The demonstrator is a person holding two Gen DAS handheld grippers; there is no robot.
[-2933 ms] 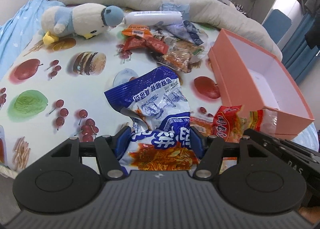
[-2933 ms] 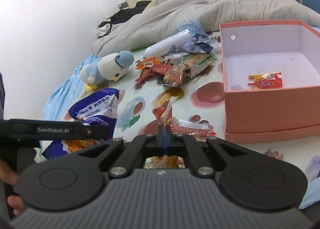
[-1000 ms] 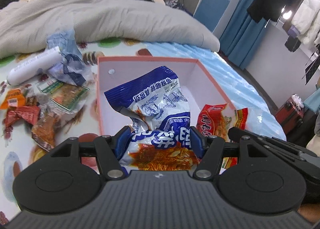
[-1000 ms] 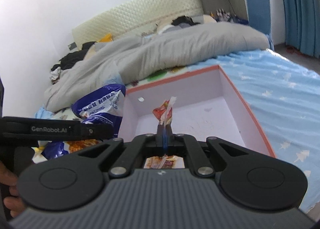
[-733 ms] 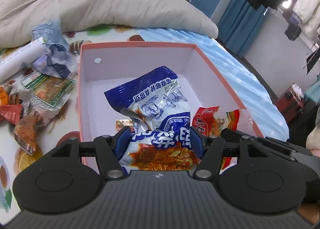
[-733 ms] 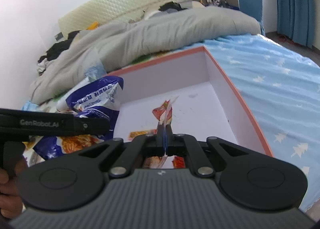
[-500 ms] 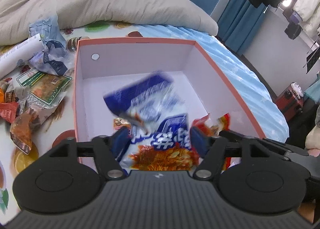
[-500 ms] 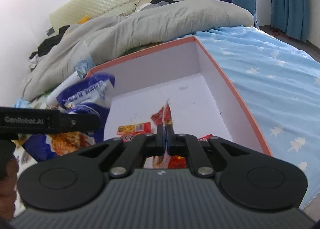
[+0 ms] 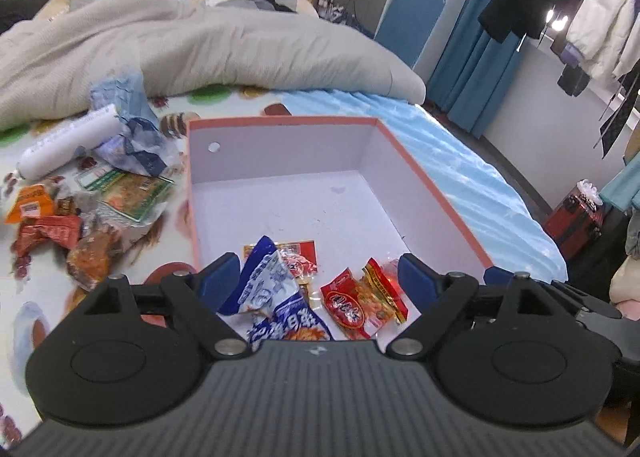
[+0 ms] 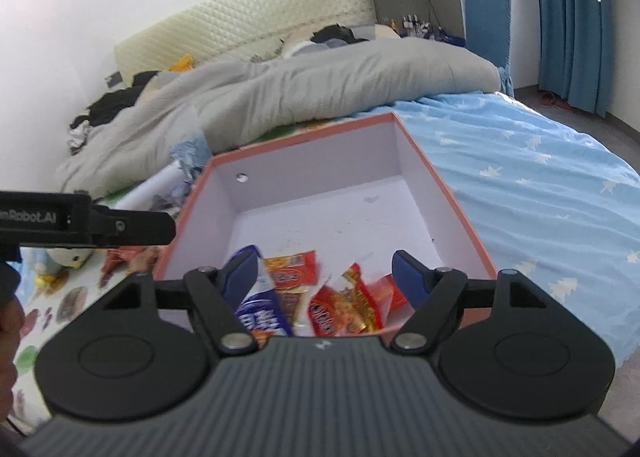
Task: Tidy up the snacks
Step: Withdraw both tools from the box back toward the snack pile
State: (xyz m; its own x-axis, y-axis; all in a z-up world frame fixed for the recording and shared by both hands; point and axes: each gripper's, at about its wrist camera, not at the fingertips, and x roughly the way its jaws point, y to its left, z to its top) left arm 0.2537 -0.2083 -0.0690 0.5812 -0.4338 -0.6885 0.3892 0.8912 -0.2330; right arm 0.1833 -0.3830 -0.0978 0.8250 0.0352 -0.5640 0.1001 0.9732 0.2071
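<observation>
The pink box (image 9: 280,121) with a white inside lies on the bed under both grippers. On its floor lie a blue snack bag (image 9: 276,293), a red packet (image 9: 360,301) and a small red-orange packet (image 9: 298,247). My left gripper (image 9: 318,281) is open above them, its blue pads apart from the bag. My right gripper (image 10: 324,275) hangs over the near end of the box (image 10: 304,137). Its jaws are opening and the pads touch nothing. Below them lie the blue bag (image 10: 260,313) and the red packet (image 10: 344,309).
Left of the box lies a pile of loose snacks (image 9: 100,209) and a white tube (image 9: 68,145) on the fruit-print cloth. A grey duvet (image 9: 200,49) lies behind, blue sheet (image 9: 460,161) to the right. A plush penguin (image 10: 68,257) sits beneath the left tool's body (image 10: 80,221).
The left jaws opened and the blue bag dropped into the box. The right jaws went from shut on the red packet to wide apart, and the packet fell into the box.
</observation>
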